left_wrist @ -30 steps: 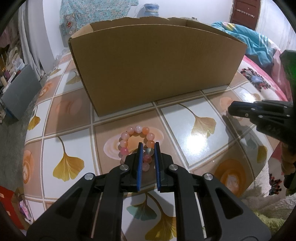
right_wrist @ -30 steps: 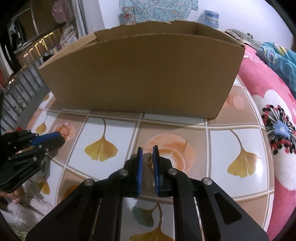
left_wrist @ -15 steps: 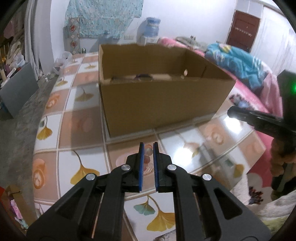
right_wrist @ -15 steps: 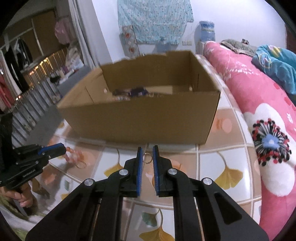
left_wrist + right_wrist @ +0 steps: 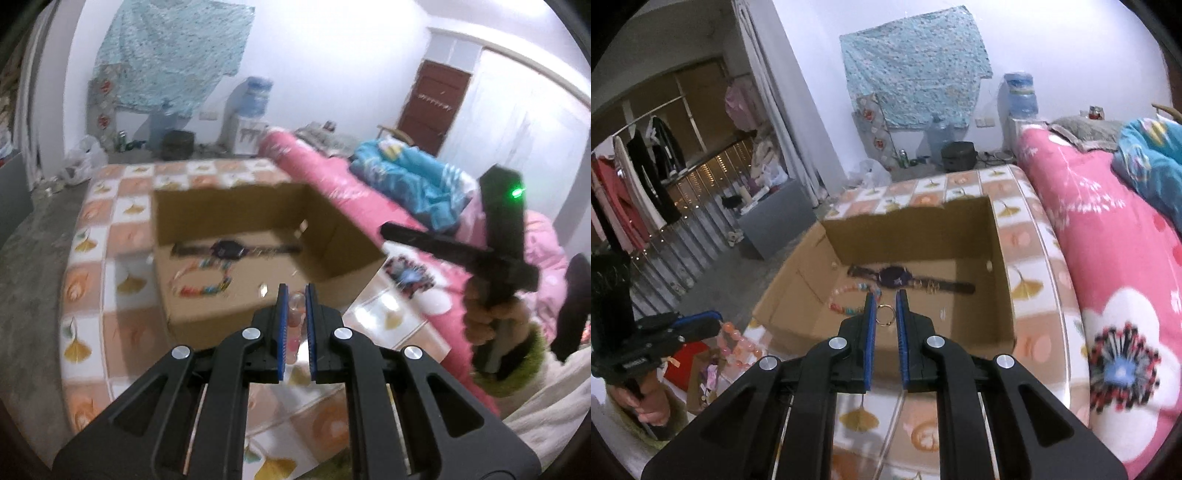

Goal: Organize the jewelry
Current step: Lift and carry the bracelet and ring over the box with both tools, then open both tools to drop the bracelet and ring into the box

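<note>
My left gripper [image 5: 294,291] is shut on a pink bead bracelet [image 5: 293,321], held in the air in front of the open cardboard box [image 5: 192,325]. In the right wrist view the bracelet [image 5: 737,341] hangs from the left gripper [image 5: 718,318] at the lower left. My right gripper [image 5: 885,297] is shut on a small gold ring [image 5: 885,316] above the box's [image 5: 1003,295] near wall. Inside the box lie a dark wristwatch [image 5: 897,277] and a colourful bead bracelet [image 5: 846,299]. The right gripper [image 5: 386,229] shows at the right of the left wrist view.
The box stands on a table with a tiled ginkgo-leaf cloth [image 5: 1030,280]. A pink flowered quilt [image 5: 1115,280] lies to the right, with a blue blanket [image 5: 413,177] on it. A grey bin [image 5: 775,225] and clothes racks stand at the left. A red box [image 5: 685,363] sits below the left gripper.
Both grippers have risen from the tabletop, each with its jewelry. The pink bracelet and the ring left the table. The view now looks down into the box.
</note>
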### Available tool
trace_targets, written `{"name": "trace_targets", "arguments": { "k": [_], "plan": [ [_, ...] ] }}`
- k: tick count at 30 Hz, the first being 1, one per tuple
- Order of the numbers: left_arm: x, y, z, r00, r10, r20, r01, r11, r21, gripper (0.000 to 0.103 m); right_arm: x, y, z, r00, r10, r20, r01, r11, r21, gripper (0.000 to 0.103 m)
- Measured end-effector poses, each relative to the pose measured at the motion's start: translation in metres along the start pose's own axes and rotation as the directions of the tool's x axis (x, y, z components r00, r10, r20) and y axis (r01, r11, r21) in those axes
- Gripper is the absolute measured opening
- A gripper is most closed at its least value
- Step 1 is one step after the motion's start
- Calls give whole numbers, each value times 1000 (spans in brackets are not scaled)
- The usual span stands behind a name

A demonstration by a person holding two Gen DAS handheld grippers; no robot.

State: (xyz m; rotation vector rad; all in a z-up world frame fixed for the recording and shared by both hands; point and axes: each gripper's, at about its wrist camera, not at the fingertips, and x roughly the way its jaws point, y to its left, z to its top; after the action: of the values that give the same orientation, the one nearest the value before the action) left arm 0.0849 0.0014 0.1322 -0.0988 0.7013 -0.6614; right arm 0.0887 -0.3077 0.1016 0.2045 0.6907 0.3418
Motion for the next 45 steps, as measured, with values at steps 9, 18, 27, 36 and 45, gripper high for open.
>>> {"name": "trace_targets", "arguments": {
  "k": [9,18,27,36,45],
  "plan": [
    [70,17,55,991,27,-129,-30,999,-20,8,66,-24,45,977,96,-189,-88,995,51,11],
    [161,61,35,923,28,-384,-79,990,-118,8,128,-35,41,920,96,-380,-87,995,40,11],
    [187,61,43,910,-1,-415,-64,988,-143,8,153,-39,40,880,95,-465,-87,995,39,11],
    [234,55,69,888,27,-458,-85,991,-107,8,157,-39,36,865,88,-494,-86,996,26,11],
    [228,63,65,882,22,-472,-99,985,-139,35,160,-47,37,858,97,-505,-82,995,52,11]
  ]
}}
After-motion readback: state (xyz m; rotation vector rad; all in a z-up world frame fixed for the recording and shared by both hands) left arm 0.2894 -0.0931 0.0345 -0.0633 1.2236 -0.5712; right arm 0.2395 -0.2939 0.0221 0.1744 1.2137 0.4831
